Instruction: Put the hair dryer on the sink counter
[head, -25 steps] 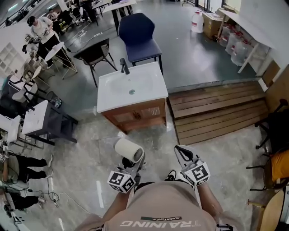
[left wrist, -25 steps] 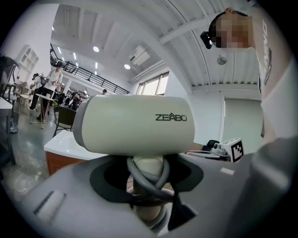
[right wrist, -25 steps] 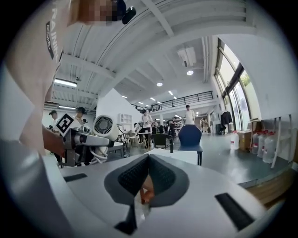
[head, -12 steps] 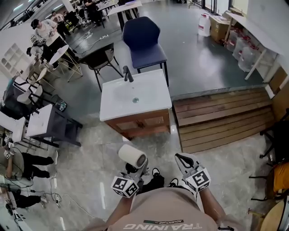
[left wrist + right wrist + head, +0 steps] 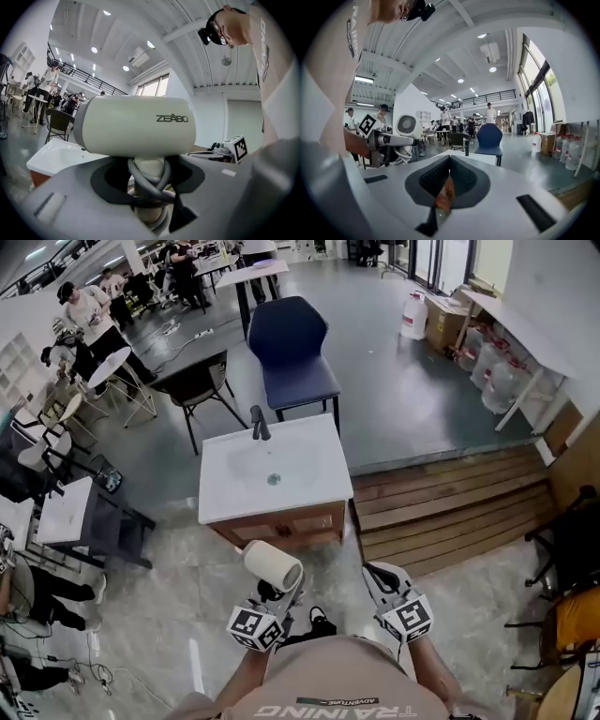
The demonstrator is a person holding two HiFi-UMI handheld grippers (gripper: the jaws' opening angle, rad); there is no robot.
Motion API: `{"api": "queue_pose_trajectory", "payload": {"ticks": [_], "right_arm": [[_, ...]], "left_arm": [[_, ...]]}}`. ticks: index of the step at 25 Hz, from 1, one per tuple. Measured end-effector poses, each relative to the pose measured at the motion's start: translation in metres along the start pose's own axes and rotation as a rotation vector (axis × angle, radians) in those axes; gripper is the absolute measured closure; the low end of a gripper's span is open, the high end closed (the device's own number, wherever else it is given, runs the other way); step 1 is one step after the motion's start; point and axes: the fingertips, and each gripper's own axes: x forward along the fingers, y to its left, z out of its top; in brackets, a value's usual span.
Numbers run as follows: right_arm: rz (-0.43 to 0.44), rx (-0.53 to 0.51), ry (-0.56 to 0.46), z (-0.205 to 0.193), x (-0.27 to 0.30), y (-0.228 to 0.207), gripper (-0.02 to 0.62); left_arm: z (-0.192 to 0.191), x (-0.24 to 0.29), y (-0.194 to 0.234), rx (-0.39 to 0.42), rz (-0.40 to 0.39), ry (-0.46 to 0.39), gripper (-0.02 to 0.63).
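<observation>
A cream hair dryer point(image 5: 272, 565) point(image 5: 136, 124) stands upright in my left gripper point(image 5: 277, 592) point(image 5: 149, 187). The jaws are shut on its handle, which has the grey cord wrapped round it. The dryer hangs over the floor, just in front of the white sink counter point(image 5: 217, 507) point(image 5: 49, 158) on its wooden cabinet. A black faucet point(image 5: 258, 423) stands at the counter's far edge. My right gripper point(image 5: 379, 576) point(image 5: 443, 187) hovers to the right of the dryer with its jaws together and nothing in them. The sink counter point(image 5: 476, 158) lies ahead of it.
A blue chair point(image 5: 291, 343) and a black chair point(image 5: 192, 381) stand behind the sink. A wooden step platform point(image 5: 441, 502) runs to the right. A grey table point(image 5: 70, 512) is at the left. People sit at tables far left. Water jugs point(image 5: 412, 315) stand at the back right.
The person has walked toward the sink, so the counter now lies closer to both grippers. The left gripper still holds the dryer the same way.
</observation>
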Motion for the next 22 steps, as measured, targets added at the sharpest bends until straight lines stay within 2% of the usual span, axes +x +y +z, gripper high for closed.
{"api": "queue_pose_trajectory", "payload": {"ticks": [4,11,17,22], "right_arm": [[-0.050,0.006,-0.004,0.011,0.021,-0.011,0.590],[-0.103,0.014,0.014,0.005,0.052,-0.014,0.589],[-0.115,0.007,0.041,0.010,0.070,-0.026,0.589],[-0.087,0.006,0.040,0.019,0.084,-0.040,0.589]], "left_arm": [[0.011,0.021,0.021,-0.006,-0.057,-0.005,0.393],[0.011,0.041,0.054,-0.003,-0.126,0.017,0.393],[0.010,0.049,0.076,-0.043,-0.117,0.022,0.393],[0.011,0.060,0.088,-0.063,-0.076,0.020,0.393]]}}
